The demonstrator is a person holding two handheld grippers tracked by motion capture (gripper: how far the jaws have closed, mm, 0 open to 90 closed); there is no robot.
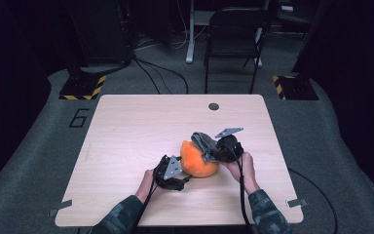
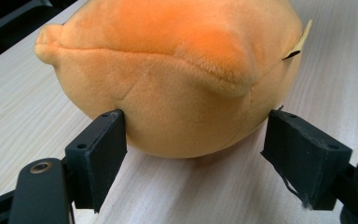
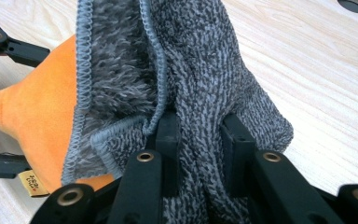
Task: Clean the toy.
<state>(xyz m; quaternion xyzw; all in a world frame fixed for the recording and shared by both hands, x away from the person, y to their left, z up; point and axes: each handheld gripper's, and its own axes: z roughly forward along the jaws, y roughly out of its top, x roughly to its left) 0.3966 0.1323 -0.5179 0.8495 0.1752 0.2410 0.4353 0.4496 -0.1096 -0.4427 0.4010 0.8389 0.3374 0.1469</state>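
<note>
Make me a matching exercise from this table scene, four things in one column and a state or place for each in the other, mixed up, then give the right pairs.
Column one:
1. left tool
2. right tool
3. orange plush toy
4. grey cloth

Column two:
A. draped against the plush
B. shut on fabric
C. open, a jaw at each side of the plush
D. resting on the wooden table

Pairs: 1-C, 2-B, 3-D, 4-A
</note>
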